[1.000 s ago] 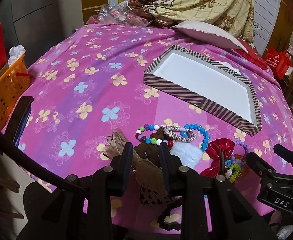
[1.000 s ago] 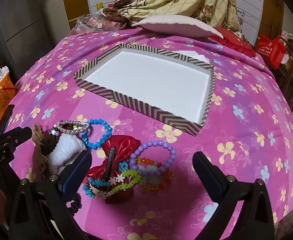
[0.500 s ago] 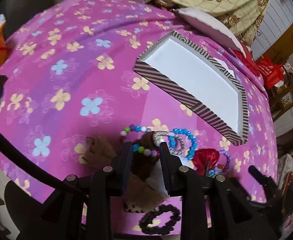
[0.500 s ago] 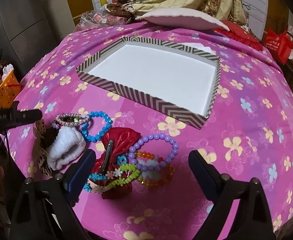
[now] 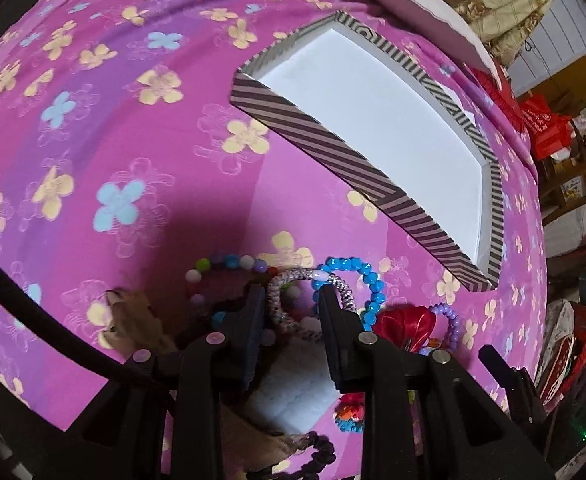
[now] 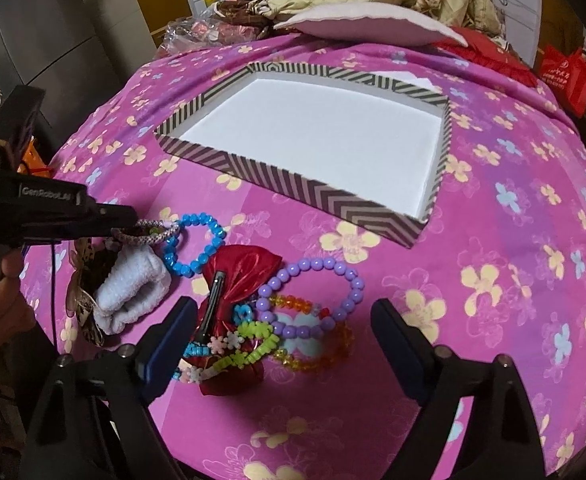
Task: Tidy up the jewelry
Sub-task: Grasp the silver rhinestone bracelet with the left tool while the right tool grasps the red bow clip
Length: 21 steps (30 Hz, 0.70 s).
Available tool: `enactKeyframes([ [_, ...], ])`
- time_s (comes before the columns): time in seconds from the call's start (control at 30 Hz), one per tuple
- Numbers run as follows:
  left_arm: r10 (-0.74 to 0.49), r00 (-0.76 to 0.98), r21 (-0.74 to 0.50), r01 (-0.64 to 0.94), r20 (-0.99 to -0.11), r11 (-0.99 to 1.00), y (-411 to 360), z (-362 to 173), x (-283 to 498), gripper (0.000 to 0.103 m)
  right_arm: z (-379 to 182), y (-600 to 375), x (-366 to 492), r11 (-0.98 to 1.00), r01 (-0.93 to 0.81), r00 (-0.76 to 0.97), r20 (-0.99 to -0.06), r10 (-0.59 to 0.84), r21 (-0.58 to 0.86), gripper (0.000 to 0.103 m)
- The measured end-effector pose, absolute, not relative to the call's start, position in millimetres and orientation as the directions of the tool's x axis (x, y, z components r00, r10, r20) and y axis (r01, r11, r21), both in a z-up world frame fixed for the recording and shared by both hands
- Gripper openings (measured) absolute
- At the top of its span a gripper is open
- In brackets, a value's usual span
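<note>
A striped shallow box [image 5: 325, 142] with a white inside lies on the pink floral cloth; it also shows in the right wrist view [image 6: 285, 184]. My left gripper [image 5: 291, 294] is open, its fingertips straddling a braided pink-grey bracelet [image 5: 279, 312] at the jewelry pile. A blue bead bracelet [image 5: 367, 280] lies just right of it. In the right wrist view my left gripper [image 6: 131, 222] touches that braided bracelet [image 6: 153, 236]. My right gripper [image 6: 283, 320] is open wide above a purple bead bracelet [image 6: 313, 300], a red bow clip [image 6: 233, 280] and neon green pieces [image 6: 249, 344].
A white fuzzy band [image 6: 129, 284] and brown leopard-print piece [image 5: 133, 320] lie at the pile's left. A black bead bracelet [image 5: 317, 456] lies near the cloth's front edge. A pillow [image 6: 365, 26] and blankets sit behind the box. An orange bracelet [image 6: 317, 360] lies under the purple one.
My left gripper moved forward and right, from the brown piece to the braided bracelet, and now straddles it. My right gripper drew slightly closer to the purple bracelet and bow.
</note>
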<state>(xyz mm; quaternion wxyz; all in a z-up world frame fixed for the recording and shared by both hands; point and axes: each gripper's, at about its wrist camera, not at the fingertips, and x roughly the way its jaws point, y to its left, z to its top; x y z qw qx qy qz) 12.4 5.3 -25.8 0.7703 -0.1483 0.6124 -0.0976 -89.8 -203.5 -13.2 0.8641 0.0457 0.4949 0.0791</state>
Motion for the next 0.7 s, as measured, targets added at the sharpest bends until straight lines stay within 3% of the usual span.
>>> enactKeyframes([
  [0.17,-0.334,0.24,-0.348,-0.016,-0.911,0.937,1.8,-28.3,15.7,0.026,-26.5,-193.9,-83.9,0.972,-0.123,0.453,-0.86,0.234,0.199,0.082],
  [0.47,-0.34,0.288,-0.348,0.026,-0.895,0.937,1.6,-19.2,16.5,0.021,-28.7,-171.1,-78.5,0.95,-0.192,0.423,-0.853,0.306,0.246,0.061],
  [0.7,-0.318,0.334,-0.324,0.037,-0.888,0.945,5.1,-7.7,11.3,0.02,-35.7,-156.5,-63.2,0.953,-0.213,0.401,-0.871,0.285,0.213,0.046],
])
